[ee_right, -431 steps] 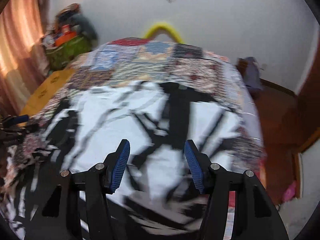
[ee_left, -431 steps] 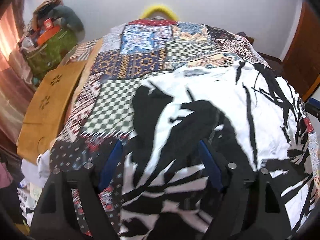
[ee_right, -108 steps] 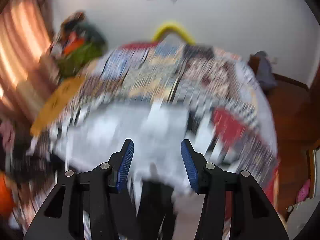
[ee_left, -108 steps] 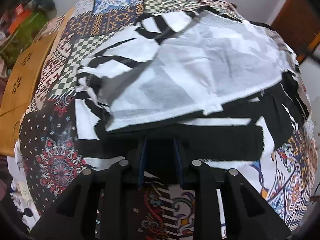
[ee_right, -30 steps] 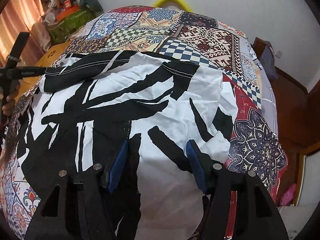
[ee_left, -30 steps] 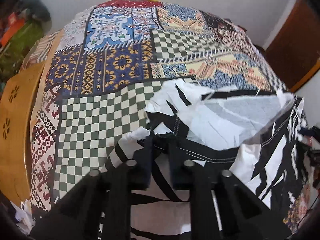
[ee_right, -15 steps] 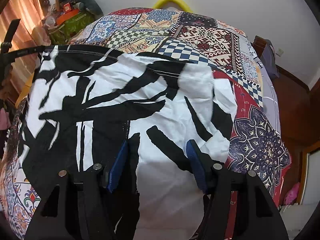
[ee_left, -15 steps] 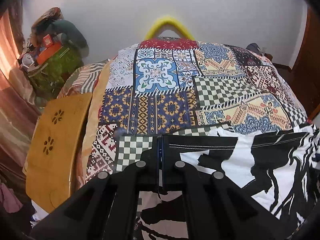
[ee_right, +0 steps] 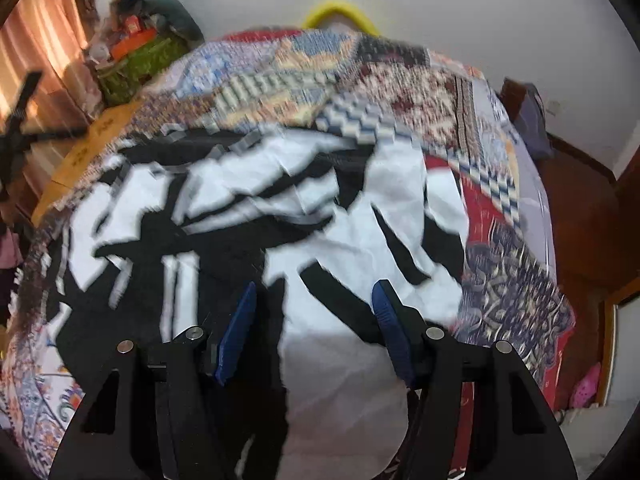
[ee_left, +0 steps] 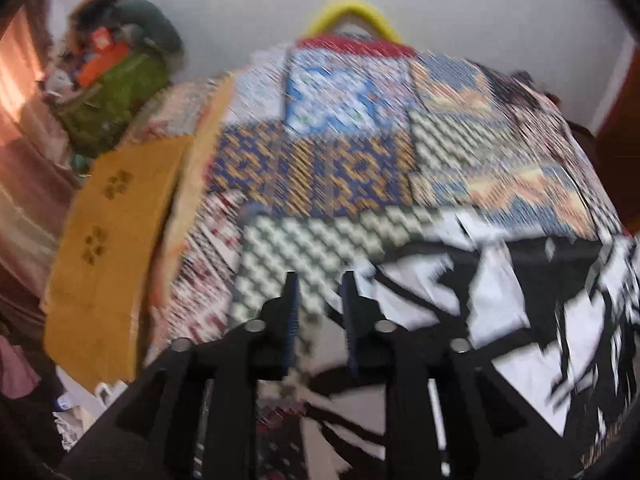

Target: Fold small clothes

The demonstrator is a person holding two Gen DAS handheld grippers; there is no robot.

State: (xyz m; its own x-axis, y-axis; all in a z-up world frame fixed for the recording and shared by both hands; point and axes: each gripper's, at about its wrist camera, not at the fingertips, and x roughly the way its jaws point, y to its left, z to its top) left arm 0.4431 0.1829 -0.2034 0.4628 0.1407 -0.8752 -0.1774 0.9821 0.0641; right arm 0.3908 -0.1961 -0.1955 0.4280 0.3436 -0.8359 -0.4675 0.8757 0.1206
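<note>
A black-and-white patterned garment (ee_right: 248, 216) lies spread on a bed covered by a patchwork quilt (ee_left: 360, 160). Both views are blurred. The left gripper (ee_left: 318, 284) hovers over the garment's near left edge, its blue-padded fingers slightly apart with nothing between them. The right gripper (ee_right: 314, 300) has its fingers wide apart, low above the white and black cloth, gripping nothing. To the left of the bed stands a yellow wooden board (ee_left: 104, 248), and beyond it a cluttered pile with a green bag (ee_left: 116, 96). A yellow arch (ee_right: 340, 12) shows at the far end against a white wall (ee_right: 460, 8).
</note>
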